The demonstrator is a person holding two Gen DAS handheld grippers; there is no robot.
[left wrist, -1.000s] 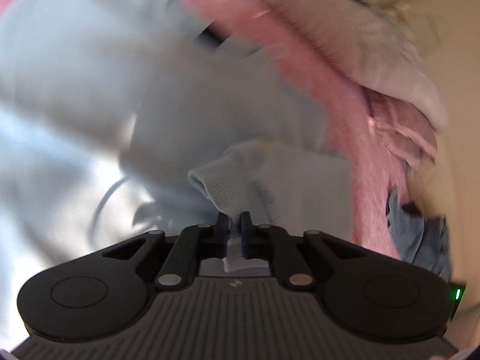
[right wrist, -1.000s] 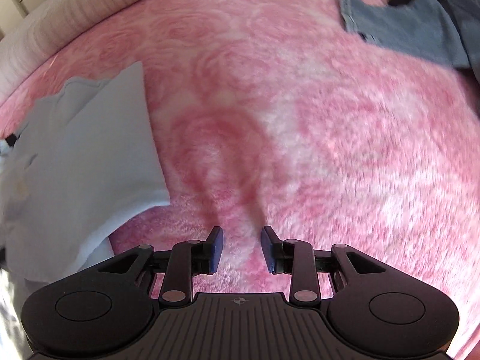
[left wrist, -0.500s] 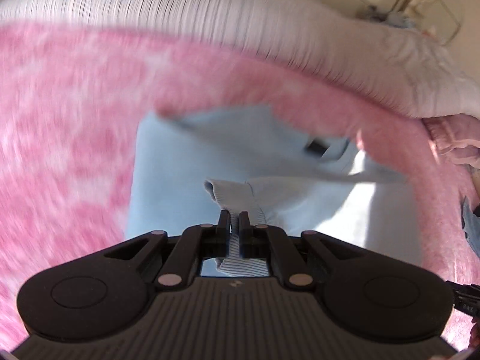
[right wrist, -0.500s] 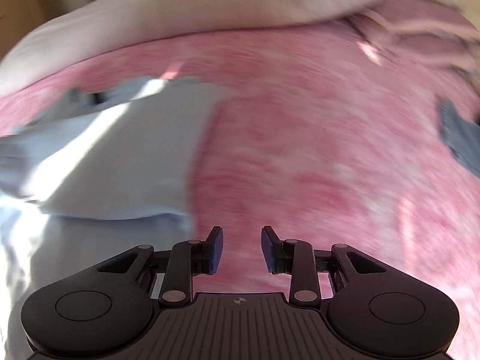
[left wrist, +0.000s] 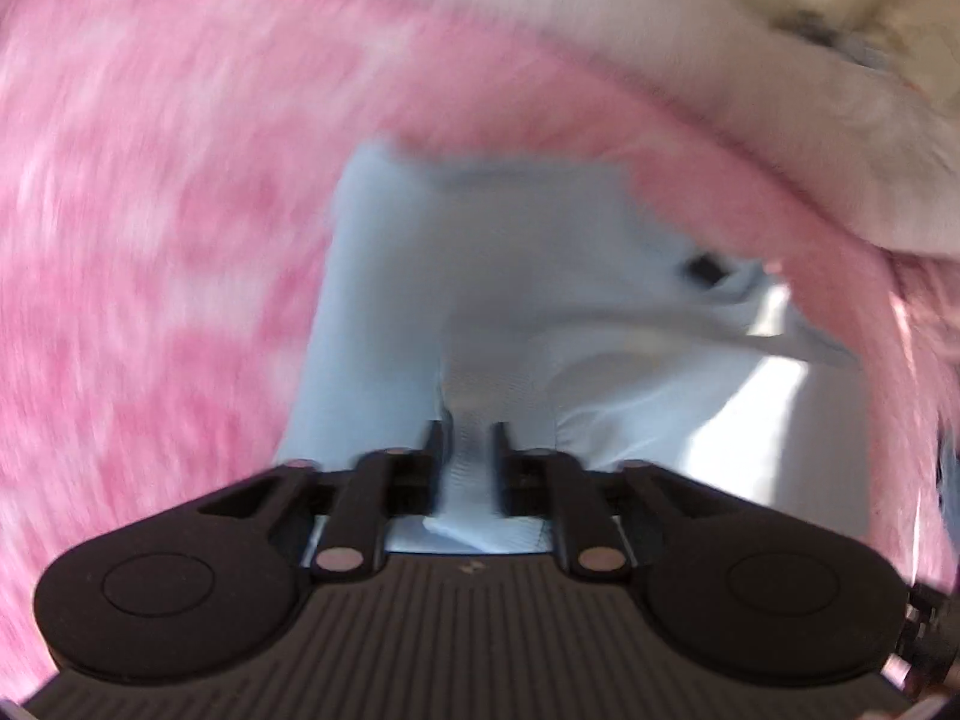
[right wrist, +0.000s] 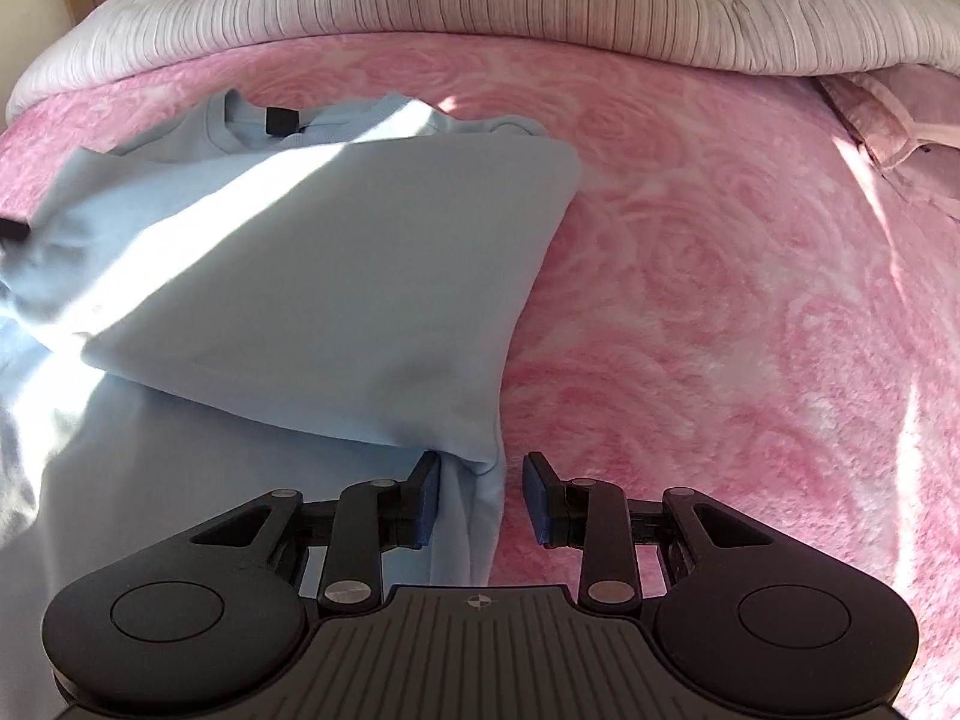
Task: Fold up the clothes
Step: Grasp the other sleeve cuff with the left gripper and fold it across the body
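Sweatshirt (right wrist: 312,276), light blue, lies on the bed on a pink rose-patterned blanket (right wrist: 720,300). Its collar, with a dark tag (right wrist: 281,119) inside, points toward the far side, where a white ribbed cover (right wrist: 480,6) lies across the bed. One side panel is folded over the body, its fold edge running diagonally toward my right hand-held gripper (right wrist: 480,498). A band of sunlight crosses the folded panel.

Right hand-held gripper: jaws stand partly apart, nothing clamped. The near corner of the folded panel and the garment's right edge sit in the gap, close to the left finger (right wrist: 427,498); I cannot tell whether that finger touches the cloth. The right finger (right wrist: 540,498) is over blanket, clear of the fabric.

Left hand-held gripper (left wrist: 468,456): jaws are opening. A ribbed strip of the sweatshirt, apparently a cuff (left wrist: 474,414), runs between the fingers, with a visible gap between the pads and the cloth, so it is not pinched. This view is motion-blurred. Beyond the cuff the sweatshirt body (left wrist: 384,312) spreads over the pink blanket (left wrist: 150,240), and the dark tag (left wrist: 699,267) shows at the upper right.

A pale pink garment (right wrist: 888,120) lies bunched at the far right of the bed, well apart from the sweatshirt.
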